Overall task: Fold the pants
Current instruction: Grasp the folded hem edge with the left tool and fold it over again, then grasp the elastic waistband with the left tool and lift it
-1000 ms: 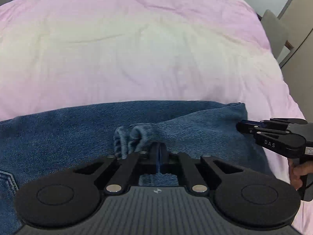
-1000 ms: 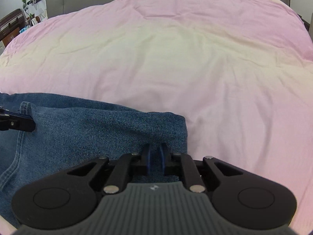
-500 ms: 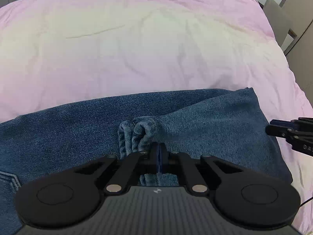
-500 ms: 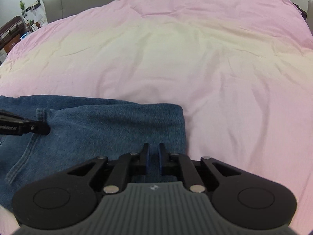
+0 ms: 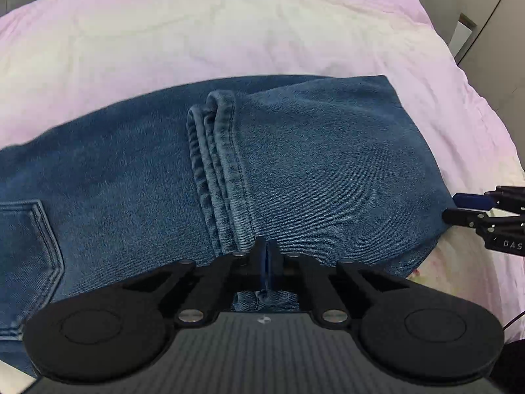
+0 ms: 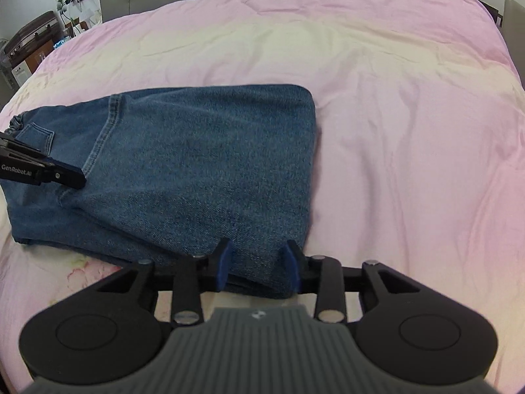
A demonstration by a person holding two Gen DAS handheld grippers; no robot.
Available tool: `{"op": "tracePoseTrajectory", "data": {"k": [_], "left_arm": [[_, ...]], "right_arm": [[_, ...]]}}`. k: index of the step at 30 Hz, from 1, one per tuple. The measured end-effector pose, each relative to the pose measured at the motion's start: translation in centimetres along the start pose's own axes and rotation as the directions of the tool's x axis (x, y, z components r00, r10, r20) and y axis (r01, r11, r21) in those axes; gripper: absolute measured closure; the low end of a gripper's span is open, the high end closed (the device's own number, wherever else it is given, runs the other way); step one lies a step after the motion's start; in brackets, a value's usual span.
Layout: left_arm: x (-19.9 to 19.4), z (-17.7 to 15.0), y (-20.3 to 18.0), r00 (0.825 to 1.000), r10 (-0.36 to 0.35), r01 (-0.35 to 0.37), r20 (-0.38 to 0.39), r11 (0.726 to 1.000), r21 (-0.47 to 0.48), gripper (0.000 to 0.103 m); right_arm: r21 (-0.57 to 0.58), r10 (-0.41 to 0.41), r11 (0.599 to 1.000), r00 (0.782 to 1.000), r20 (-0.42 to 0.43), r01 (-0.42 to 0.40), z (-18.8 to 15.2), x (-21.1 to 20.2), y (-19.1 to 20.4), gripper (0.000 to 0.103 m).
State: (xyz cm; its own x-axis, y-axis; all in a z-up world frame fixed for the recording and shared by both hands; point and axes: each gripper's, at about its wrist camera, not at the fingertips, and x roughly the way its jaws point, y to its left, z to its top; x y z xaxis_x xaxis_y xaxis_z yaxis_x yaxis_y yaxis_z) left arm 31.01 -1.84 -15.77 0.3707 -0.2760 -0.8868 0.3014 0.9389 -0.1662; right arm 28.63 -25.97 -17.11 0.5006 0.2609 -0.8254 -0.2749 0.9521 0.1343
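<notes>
Left gripper (image 5: 266,264) clamps the blue denim pants (image 5: 311,164) at their hem, seemingly; right gripper (image 6: 257,267) jaws are opening, folded edge lying between them. Release gently, keep layers flat.

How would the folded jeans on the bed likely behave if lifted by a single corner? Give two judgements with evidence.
The jeans would probably sag and unfold: the stacked hems lie loose. They look fairly heavy for cloth, being thick denim in several layers. They seem unlikely to slip, since the shut left gripper pinches rough fabric, while the right gripper is opening.
</notes>
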Motion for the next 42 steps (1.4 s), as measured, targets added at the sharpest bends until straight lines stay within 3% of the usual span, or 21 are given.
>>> {"op": "tracePoseTrajectory", "data": {"k": [7, 9, 10, 13, 17, 24, 28, 32, 37, 42], "left_arm": [[0.2, 0.4, -1.3, 0.999, 0.041, -0.041, 0.024, 0.999, -0.007, 0.097], [-1.6, -0.4, -1.0, 0.998, 0.048, -0.048, 0.046, 0.999, 0.001, 0.089], [-2.5, -0.7, -0.8, 0.996, 0.059, -0.059, 0.060, 0.998, 0.002, 0.077], [-5.0, -2.0, 0.1, 0.988, 0.098, -0.095, 0.123, 0.995, -0.029, 0.070], [-8.5, -4.1, 3.2, 0.962, 0.185, -0.157, 0.201, 0.976, -0.149, 0.057], [-11.9, -6.6, 9.7, 0.940, 0.272, -0.206, 0.204, 0.933, -0.295, 0.046], [-13.8, -8.0, 14.0, 0.928, 0.298, -0.187, 0.224, 0.892, -0.412, 0.034], [-14.9, -10.1, 18.3, 0.914, 0.335, -0.171, 0.229, 0.830, -0.531, 0.026], [-15.1, -12.8, 23.6, 0.925, 0.301, -0.076, 0.232, 0.744, -0.664, 0.022], [-14.3, -14.8, 27.6, 0.931, 0.266, 0.014, 0.249, 0.657, -0.754, 0.021]], "right_arm": [[-0.028, -0.039, 0.999, 0.998, -0.043, 0.038, 0.6, 1.0, 0.7, 0.068], [-0.043, -0.048, 0.998, 0.997, -0.056, 0.046, 1.5, 0.9, 0.9, 0.068], [-0.057, -0.049, 0.997, 0.997, -0.053, 0.046, 1.8, 0.6, 1.2, 0.069], [-0.133, -0.044, 0.990, 0.999, -0.021, 0.041, 2.6, -0.7, 2.6, 0.070], [-0.297, -0.040, 0.954, 0.999, -0.010, 0.035, 3.6, -1.0, 5.9, 0.068], [-0.522, 0.004, 0.852, 0.999, -0.052, -0.031, 6.7, 1.1, 12.2, 0.068], [-0.644, 0.024, 0.763, 0.998, -0.054, -0.053, 8.5, 2.2, 15.6, 0.063], [-0.761, -0.017, 0.649, 0.999, -0.046, -0.024, 10.5, 3.9, 19.0, 0.059], [-0.777, -0.010, 0.627, 0.996, -0.089, -0.063, 12.5, 6.2, 21.2, 0.059], [-0.808, -0.053, 0.582, 0.987, -0.150, -0.092, 12.2, 8.7, 22.6, 0.059]]}}
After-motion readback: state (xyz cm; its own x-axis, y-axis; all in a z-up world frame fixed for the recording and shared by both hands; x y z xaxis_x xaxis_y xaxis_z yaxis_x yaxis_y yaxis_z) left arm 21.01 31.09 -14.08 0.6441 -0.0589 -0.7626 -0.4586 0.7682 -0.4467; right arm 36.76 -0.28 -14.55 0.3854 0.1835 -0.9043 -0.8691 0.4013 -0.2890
